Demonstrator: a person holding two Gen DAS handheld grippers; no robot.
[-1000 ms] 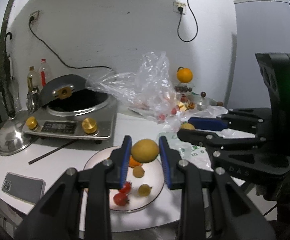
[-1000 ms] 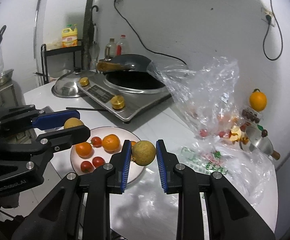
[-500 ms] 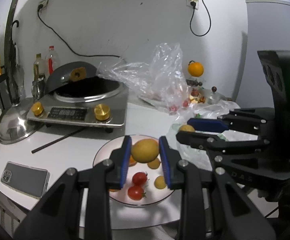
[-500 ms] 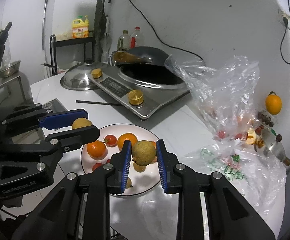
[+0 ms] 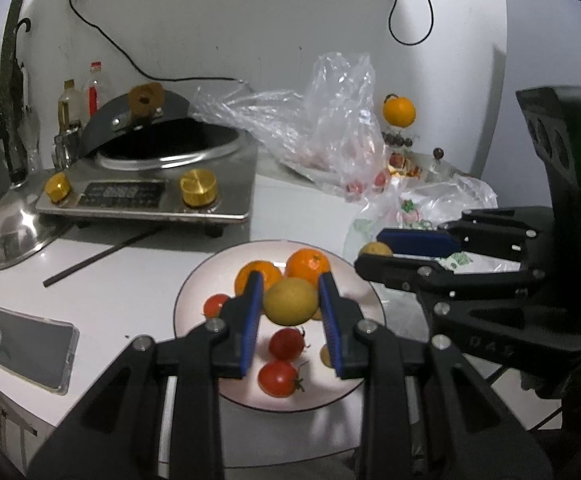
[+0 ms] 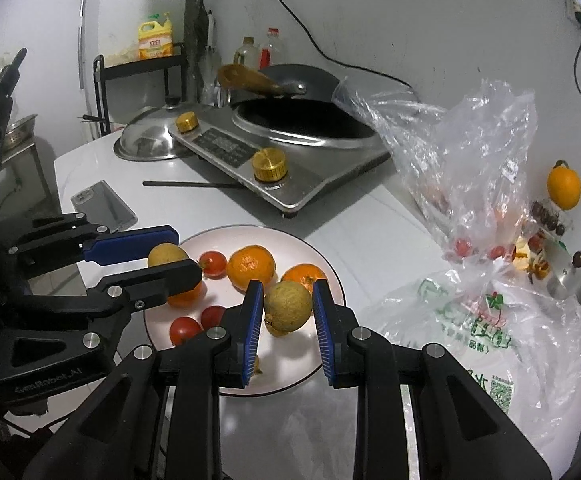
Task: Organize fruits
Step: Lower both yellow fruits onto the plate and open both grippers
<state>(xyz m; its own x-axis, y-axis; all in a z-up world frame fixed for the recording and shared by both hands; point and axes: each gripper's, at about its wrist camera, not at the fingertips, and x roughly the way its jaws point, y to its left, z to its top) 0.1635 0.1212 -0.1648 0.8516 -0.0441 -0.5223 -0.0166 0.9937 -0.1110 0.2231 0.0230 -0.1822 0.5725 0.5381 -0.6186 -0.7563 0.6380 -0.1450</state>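
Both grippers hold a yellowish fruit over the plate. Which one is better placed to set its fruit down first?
Probably the left. The left gripper holds its fruit over the plate's middle, with bare plate nearby. The right gripper holds its fruit nearer the plate's right edge, beside an orange.

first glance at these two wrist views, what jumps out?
Each gripper is shut on a yellowish round fruit, both above the white round plate at the table's near edge: left gripper holds a smooth yellow fruit, right gripper a rougher tan fruit. The plate holds oranges and red cherry tomatoes. Behind it stands a steel induction cooker; crumpled clear plastic bags lie to the right.
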